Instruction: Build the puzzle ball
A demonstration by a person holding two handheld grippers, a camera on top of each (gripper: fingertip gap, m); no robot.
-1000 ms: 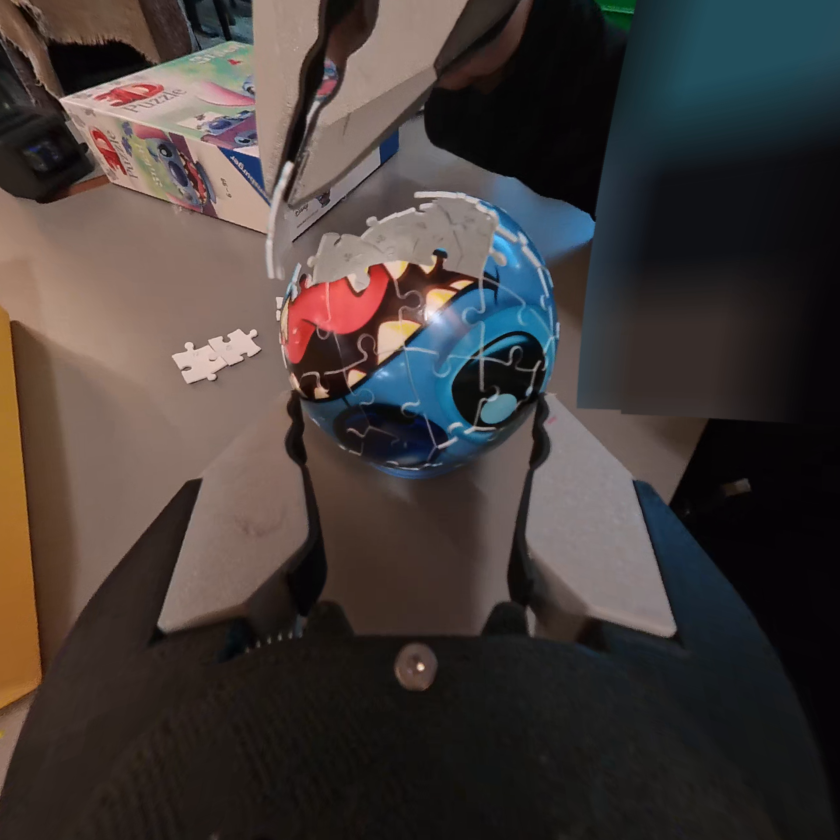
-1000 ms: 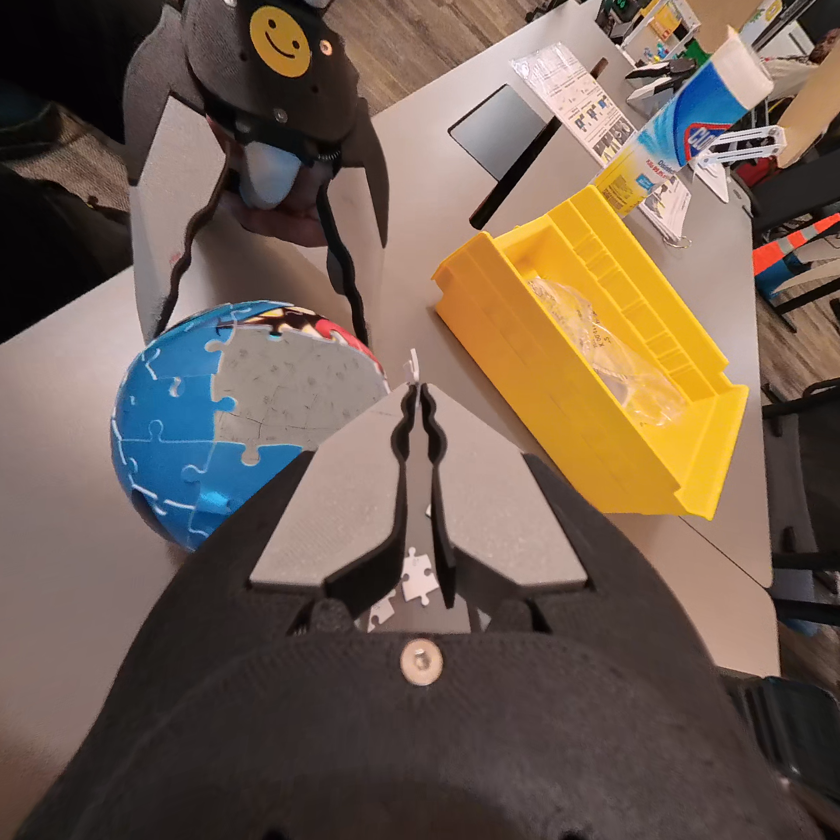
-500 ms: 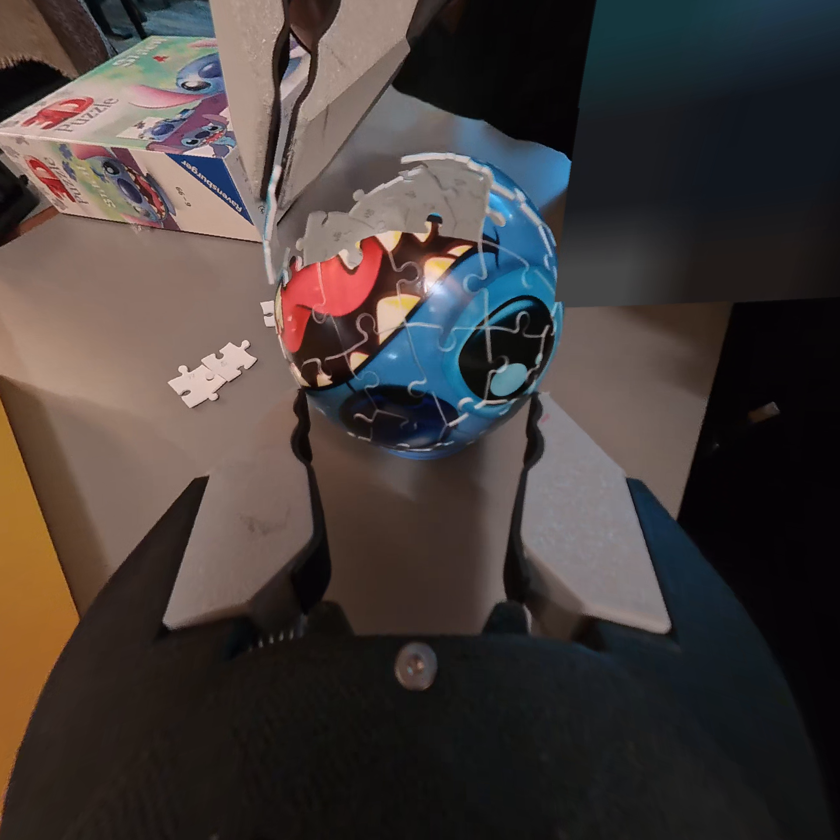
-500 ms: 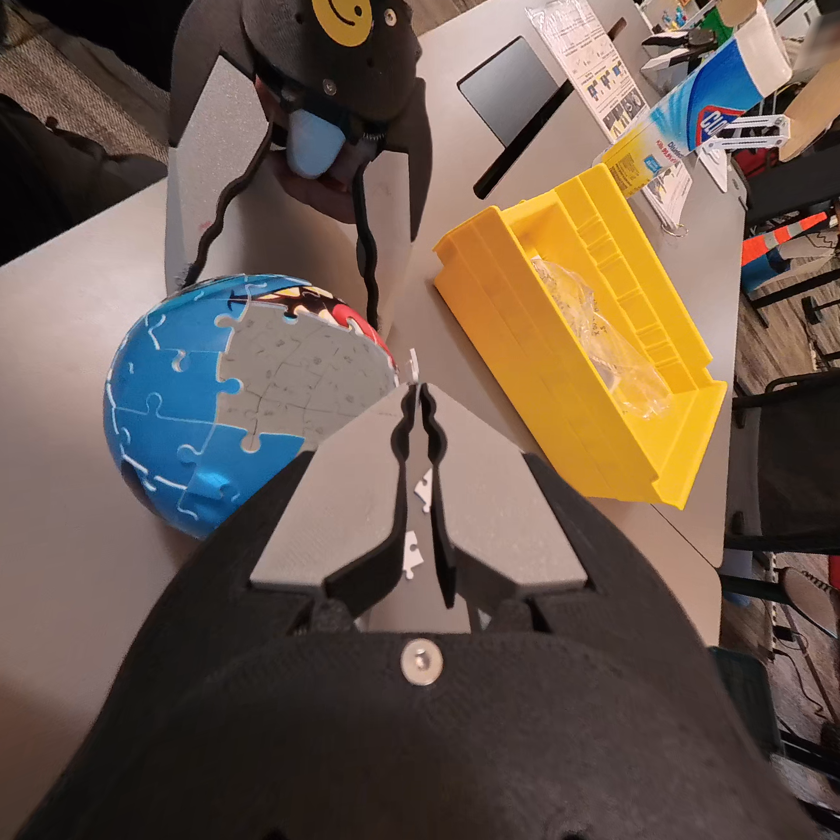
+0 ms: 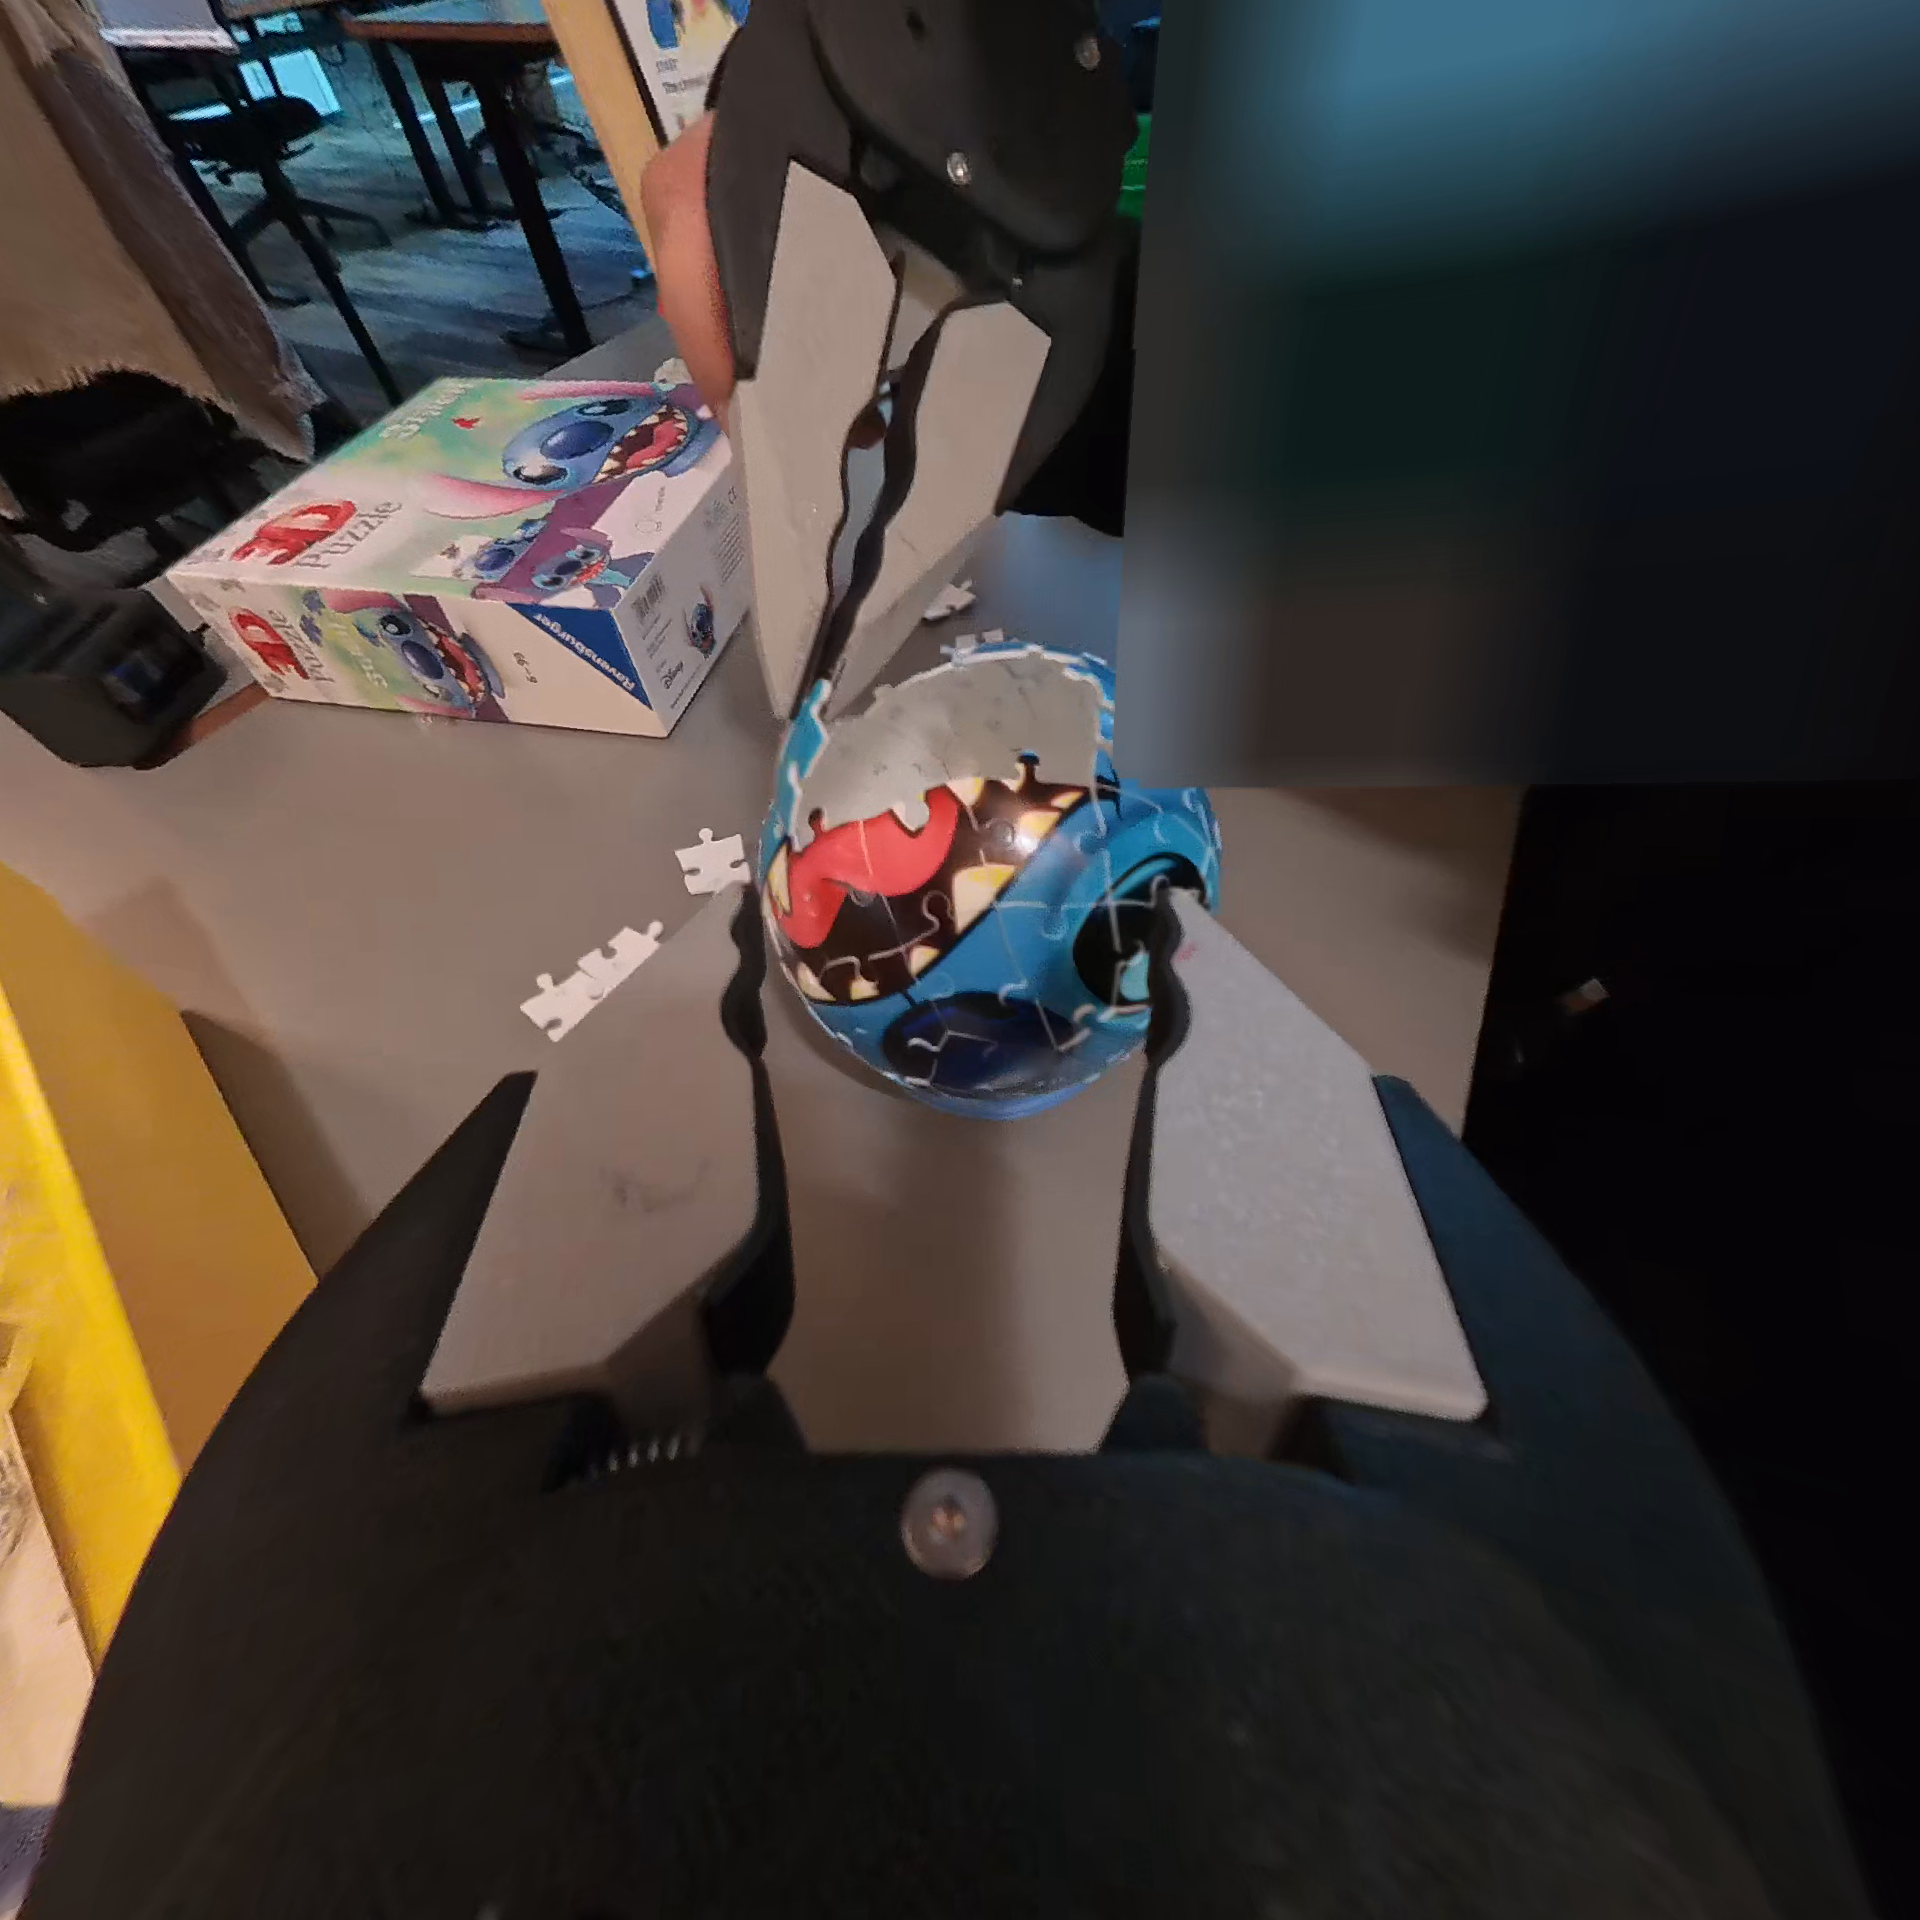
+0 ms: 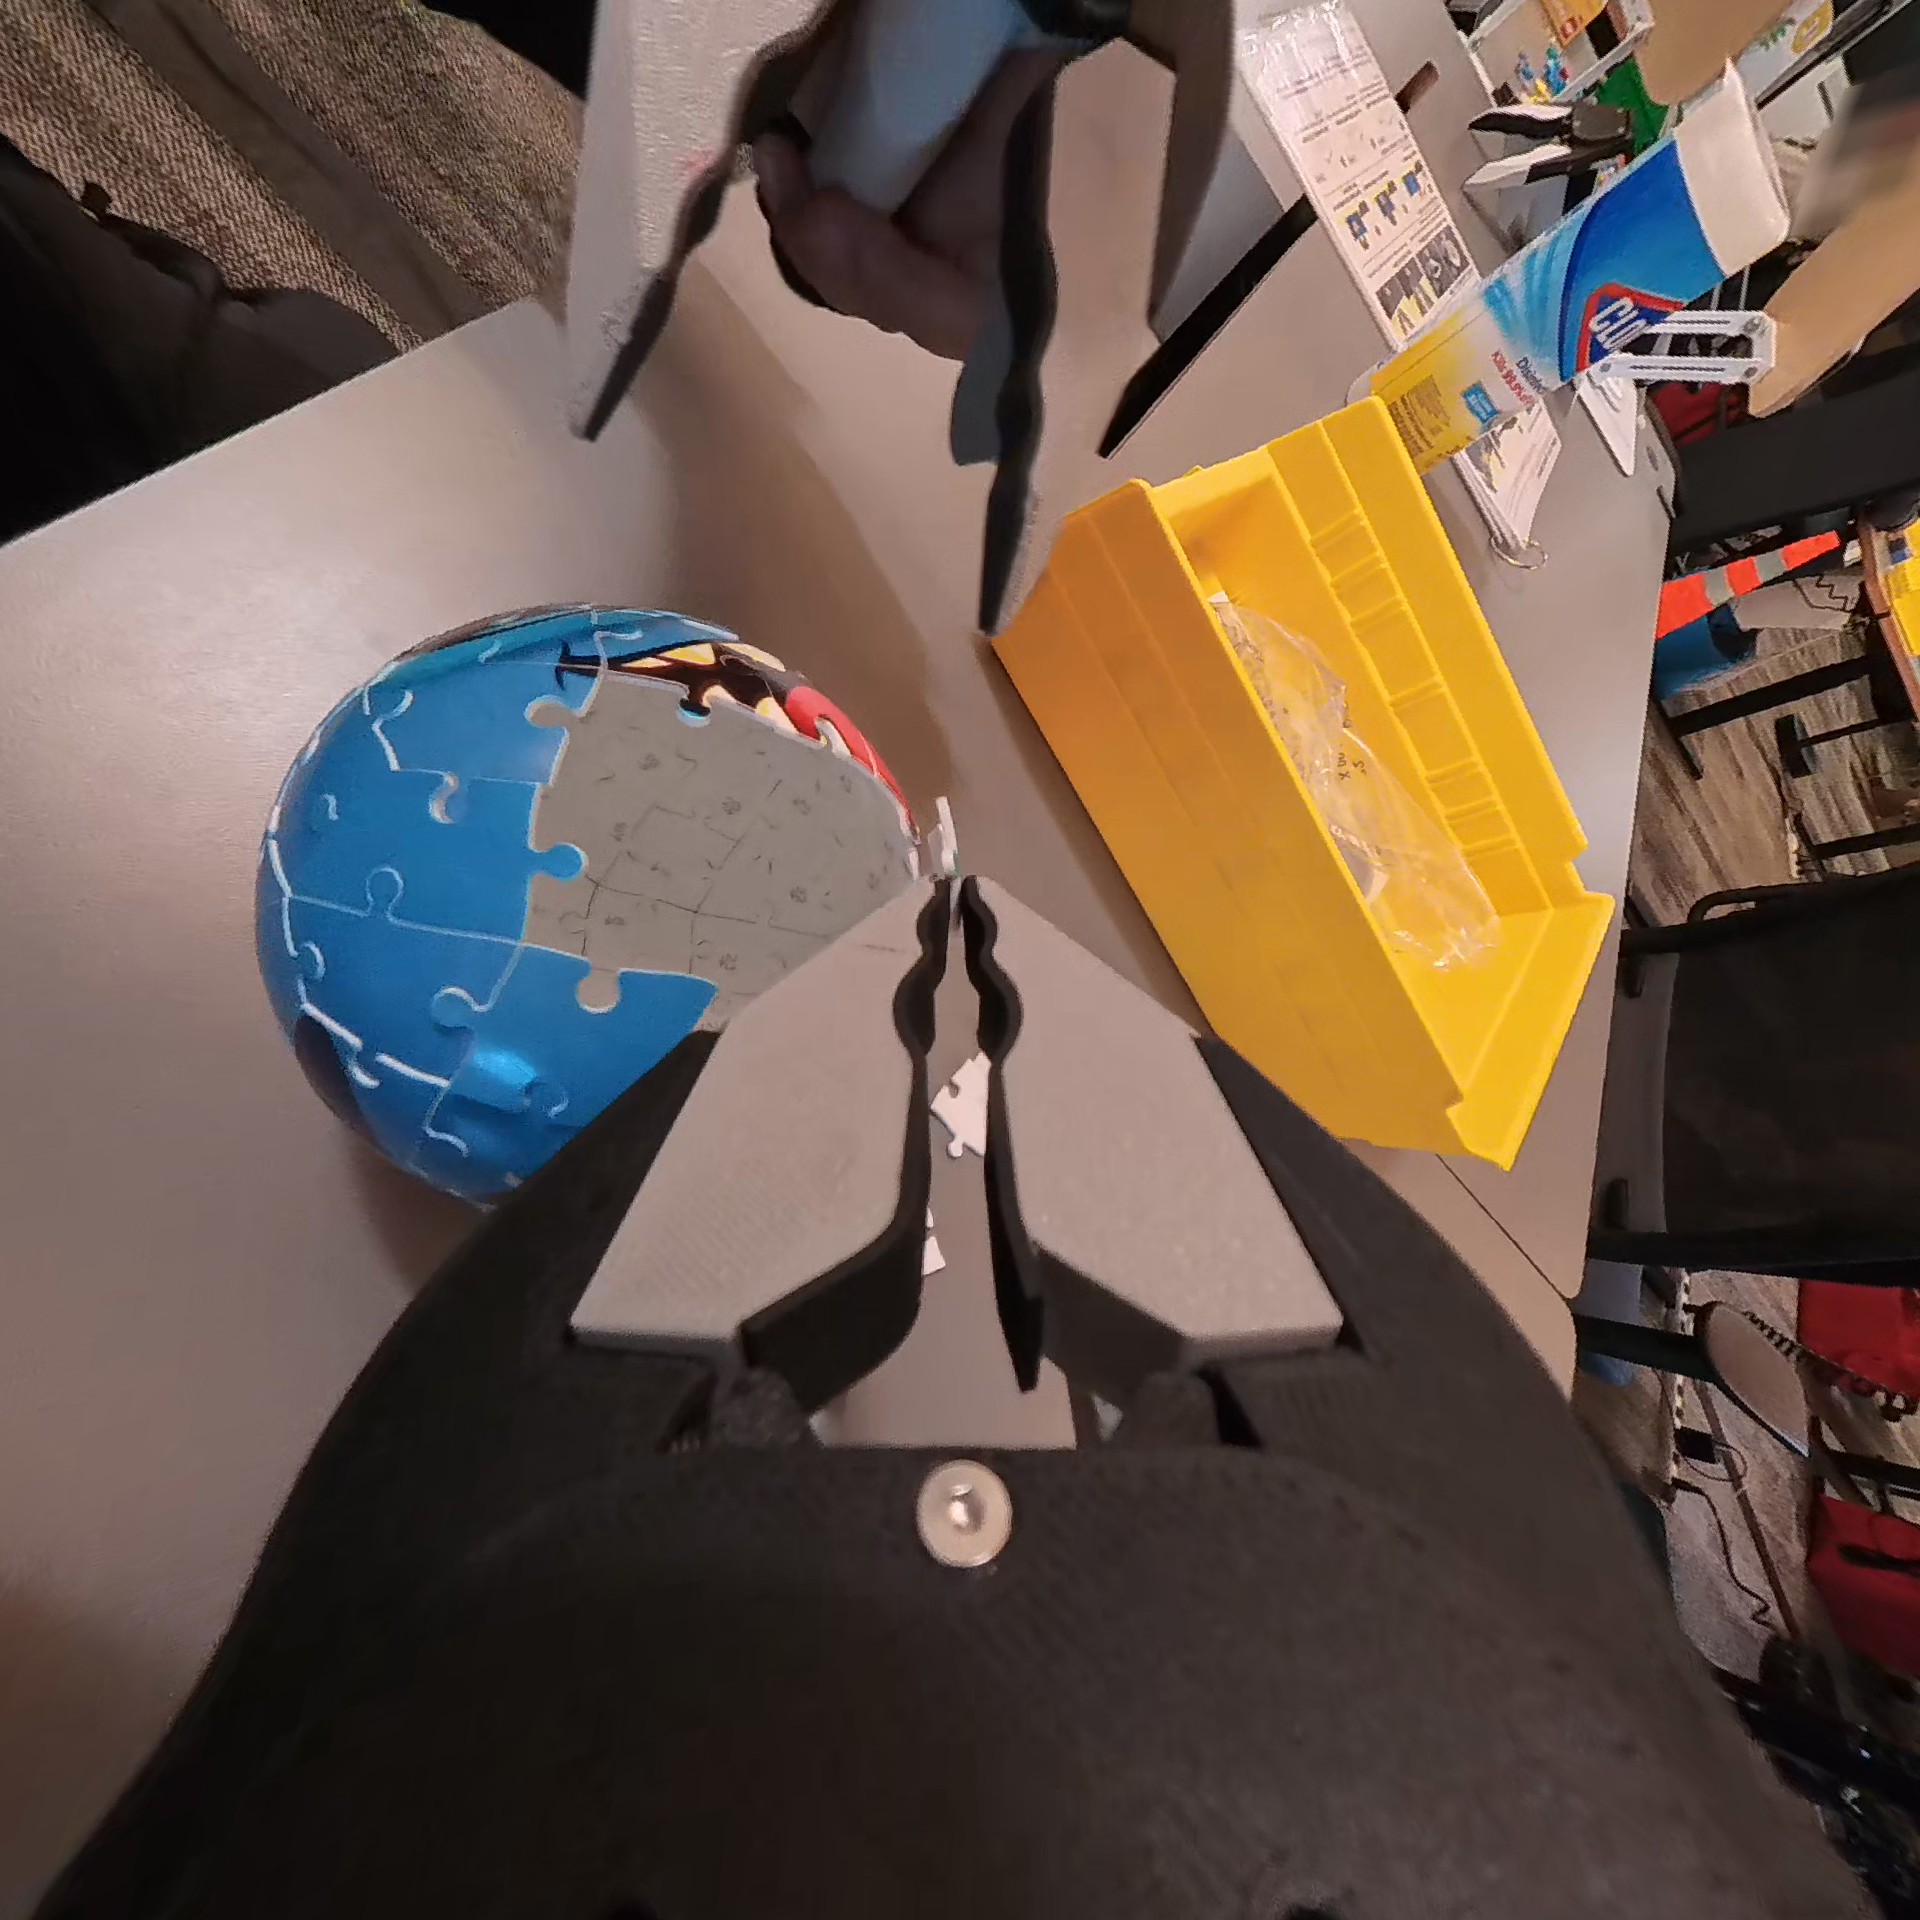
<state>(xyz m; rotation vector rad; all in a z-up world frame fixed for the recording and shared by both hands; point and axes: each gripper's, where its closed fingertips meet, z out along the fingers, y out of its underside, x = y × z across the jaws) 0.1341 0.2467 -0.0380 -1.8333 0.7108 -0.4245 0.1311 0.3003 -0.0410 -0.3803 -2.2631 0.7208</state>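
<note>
The puzzle ball (image 5: 987, 935), blue with a red and black mouth, sits on the grey table (image 5: 364, 852). Its top is open and shows the grey inside (image 6: 717, 842). My left gripper (image 5: 954, 920) is open and empty. Its fingers stand just in front of the ball on either side; in the right wrist view (image 6: 790, 520) they are off the ball. My right gripper (image 6: 956, 891) is shut on a small white puzzle piece (image 6: 943, 831) and holds it against the rim of the opening; it also shows in the left wrist view (image 5: 821, 665).
A puzzle box (image 5: 468, 582) lies at the back left. Loose white pieces lie by the ball: a single one (image 5: 712, 860) and a joined pair (image 5: 592, 971). A yellow bin (image 6: 1174, 831) holding a clear bag stands to the right. A wipes canister (image 6: 1610, 270) lies beyond it. The gap from one gripper's tips to the other's is roughly 6 cm.
My left gripper has drawn back and lifted off the ball, still open. My right gripper has brought the piece to the rim of the opening.
</note>
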